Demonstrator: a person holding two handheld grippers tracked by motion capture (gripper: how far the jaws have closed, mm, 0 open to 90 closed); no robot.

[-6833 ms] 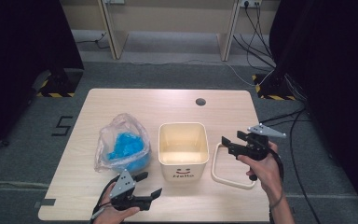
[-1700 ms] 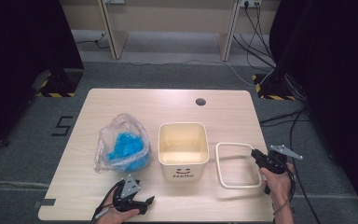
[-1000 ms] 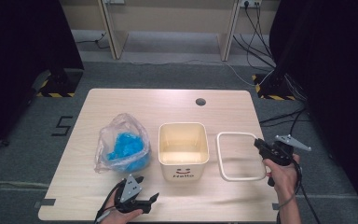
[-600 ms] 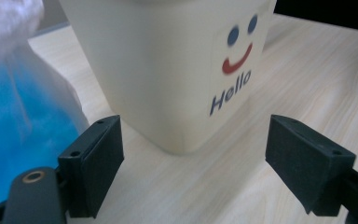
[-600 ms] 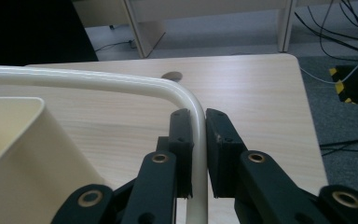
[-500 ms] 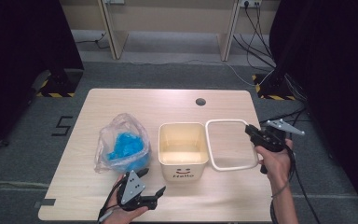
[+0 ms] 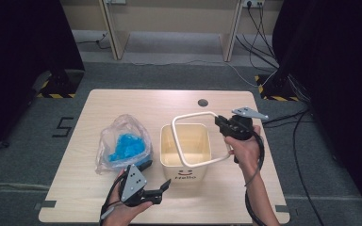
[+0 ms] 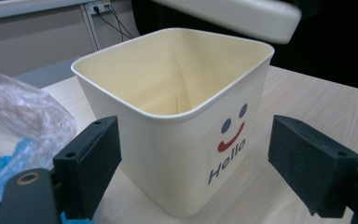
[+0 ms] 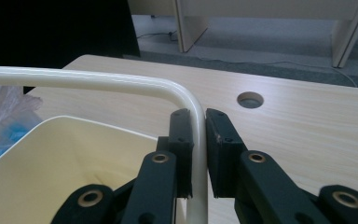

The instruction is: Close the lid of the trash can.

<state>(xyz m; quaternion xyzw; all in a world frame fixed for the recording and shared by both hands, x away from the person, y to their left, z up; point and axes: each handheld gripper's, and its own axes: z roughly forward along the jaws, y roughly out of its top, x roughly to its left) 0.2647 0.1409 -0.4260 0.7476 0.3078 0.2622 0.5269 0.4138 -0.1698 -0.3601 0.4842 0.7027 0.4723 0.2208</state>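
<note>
A cream square bin [image 7: 185,153] with a "Hello" smiley label stands mid-table. My right gripper [image 7: 222,125] is shut on the corner of a cream rectangular ring [image 7: 176,139], which hangs tilted above the bin's right half. In the right gripper view the jaws [image 9: 198,140] pinch the ring's [image 9: 74,79] bent corner over the bin [image 9: 46,177]. My left gripper [image 7: 159,193] stands open near the table's front edge, just in front of the bin. Its view has the bin [image 8: 168,121] between the spread jaws [image 8: 200,172], with the ring [image 8: 233,14] overhead.
A clear plastic bag [image 7: 122,146] with blue contents lies left of the bin, and appears again as the bag [image 8: 18,121]. A round cable hole [image 7: 202,102] is at the table's back. Cables trail on the floor at the right.
The right gripper closed on the ring lying right of the bin, lifted it and carried it left over the bin. The left gripper stayed at the front edge and opened wider.
</note>
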